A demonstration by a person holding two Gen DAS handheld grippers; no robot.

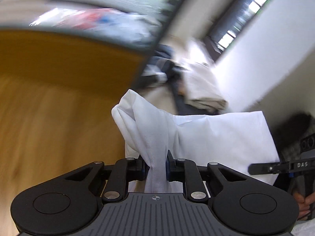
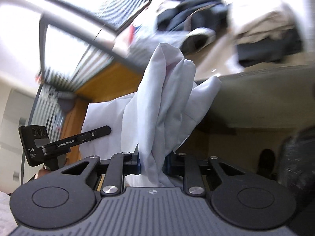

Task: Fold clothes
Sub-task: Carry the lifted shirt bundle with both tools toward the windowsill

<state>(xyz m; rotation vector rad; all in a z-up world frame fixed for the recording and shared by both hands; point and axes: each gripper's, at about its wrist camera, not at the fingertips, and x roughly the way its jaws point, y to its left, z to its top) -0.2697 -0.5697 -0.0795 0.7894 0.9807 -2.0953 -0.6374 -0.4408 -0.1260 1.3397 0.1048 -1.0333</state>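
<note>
A white garment (image 1: 206,135) hangs stretched between both grippers, lifted off the wooden table (image 1: 59,98). My left gripper (image 1: 157,167) is shut on a bunched fold of it. My right gripper (image 2: 152,163) is shut on another bunched part of the same white garment (image 2: 163,98). In the left wrist view the right gripper (image 1: 279,167) shows at the right edge behind the cloth. In the right wrist view the left gripper (image 2: 65,143) shows at the left, its fingertips against the cloth. Both views are motion-blurred.
A pile of other clothes, beige (image 1: 200,84) and dark blue (image 1: 163,59), lies beyond the table's edge; it also shows in the right wrist view (image 2: 196,17). A white bag with red and blue print (image 1: 94,19) sits at the table's far side. Windows and a white wall stand behind.
</note>
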